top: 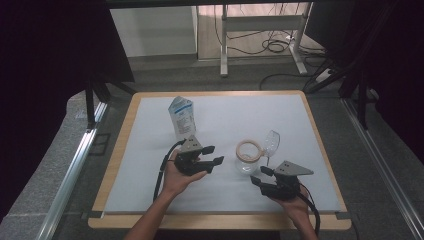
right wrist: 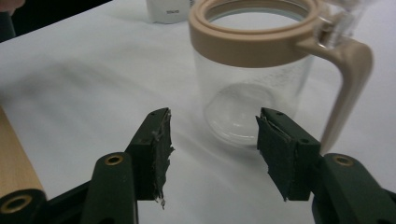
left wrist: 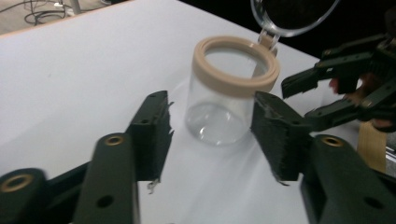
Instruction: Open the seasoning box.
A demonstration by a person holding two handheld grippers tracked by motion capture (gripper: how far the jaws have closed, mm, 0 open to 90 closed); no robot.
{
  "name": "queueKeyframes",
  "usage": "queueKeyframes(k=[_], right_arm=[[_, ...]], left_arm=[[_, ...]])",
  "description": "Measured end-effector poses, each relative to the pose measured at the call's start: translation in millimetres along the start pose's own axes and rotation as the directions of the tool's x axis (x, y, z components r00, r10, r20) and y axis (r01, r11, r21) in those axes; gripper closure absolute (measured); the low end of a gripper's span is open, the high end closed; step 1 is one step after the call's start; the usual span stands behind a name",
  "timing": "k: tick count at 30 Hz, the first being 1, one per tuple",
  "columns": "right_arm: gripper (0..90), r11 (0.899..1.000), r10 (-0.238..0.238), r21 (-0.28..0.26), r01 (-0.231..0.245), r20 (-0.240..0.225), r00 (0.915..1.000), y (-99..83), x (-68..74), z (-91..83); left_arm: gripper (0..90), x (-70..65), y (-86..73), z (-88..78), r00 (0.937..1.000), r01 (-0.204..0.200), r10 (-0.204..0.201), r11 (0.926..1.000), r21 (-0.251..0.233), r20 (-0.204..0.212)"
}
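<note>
Clear jar (top: 248,159) with a tan ring collar and open hinged lid (top: 271,142), standing upright near the middle of a white-topped table (top: 150,165). Left of the jar and apart from it, left gripper (top: 216,155), jaws spread and empty, aimed at the jar's body. In front of the jar on its right, right gripper (top: 260,175), jaws likewise parted with nothing between them, just short of the glassy wall. Beyond and left of the jar, a white-and-blue carton (top: 182,118) with a gabled top, upright.

Seen along the left gripper's black jaws: transparent, smooth, round-walled jar (left wrist: 219,109), thick base, matte tan collar, round clear lid (left wrist: 294,16) tipped up behind it, right gripper (left wrist: 308,100) beyond. Along the right gripper's jaws: same jar (right wrist: 252,100), tan handle (right wrist: 348,84) curving down one side from the collar, carton foot (right wrist: 168,11) behind; frayed padding on the fingers (right wrist: 156,154).

Judged light and rigid, probably plastic, empty; slick walls likely to slip under a loose pinch, light enough to tip or skid if nudged. Best holds, by the look of it: across the body below the collar, or on the stiff handle; hinged lid too flimsy to lift by.
</note>
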State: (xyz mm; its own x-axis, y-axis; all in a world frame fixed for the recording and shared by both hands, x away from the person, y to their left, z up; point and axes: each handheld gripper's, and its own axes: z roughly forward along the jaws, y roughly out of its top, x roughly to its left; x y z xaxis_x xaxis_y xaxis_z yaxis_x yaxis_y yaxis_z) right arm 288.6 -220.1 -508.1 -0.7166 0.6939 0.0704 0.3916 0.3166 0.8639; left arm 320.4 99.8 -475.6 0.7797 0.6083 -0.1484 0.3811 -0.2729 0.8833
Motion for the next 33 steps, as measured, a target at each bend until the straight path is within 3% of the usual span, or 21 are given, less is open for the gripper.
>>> queueKeyframes(k=[7, 12, 18, 24, 33], right_arm=[[43.7, 1.000, -0.019, 0.014, 0.020, -0.017, 0.9997, 0.2, 7.7, 6.8], [43.5, 0.999, -0.028, 0.027, 0.028, -0.023, 0.9994, -0.9, 10.9, 11.4], [43.4, 0.999, -0.036, 0.035, 0.037, -0.025, 0.9990, -1.9, 13.0, 14.4], [43.5, 0.998, -0.041, 0.039, 0.041, -0.019, 0.9990, -2.3, 13.6, 14.5], [43.4, 0.998, -0.046, 0.042, 0.046, -0.009, 0.9989, -4.0, 12.6, 16.2]], left_arm=[[38.3, 10.8, -22.8, -11.7, 0.9994, 0.010, -0.010, 0.9996, 0.025, -0.034], [34.4, 21.0, -33.7, -19.0, 0.9966, 0.011, -0.007, 0.9987, 0.050, -0.082], [26.1, 33.6, -46.1, -30.6, 0.9967, 0.025, -0.021, 0.9980, 0.058, -0.078], [23.4, 43.6, -52.2, -41.7, 0.9925, 0.046, -0.038, 0.9971, 0.061, -0.116], [28.5, 56.7, -61.8, -53.3, 0.9705, 0.081, -0.064, 0.9949, 0.061, -0.232]])
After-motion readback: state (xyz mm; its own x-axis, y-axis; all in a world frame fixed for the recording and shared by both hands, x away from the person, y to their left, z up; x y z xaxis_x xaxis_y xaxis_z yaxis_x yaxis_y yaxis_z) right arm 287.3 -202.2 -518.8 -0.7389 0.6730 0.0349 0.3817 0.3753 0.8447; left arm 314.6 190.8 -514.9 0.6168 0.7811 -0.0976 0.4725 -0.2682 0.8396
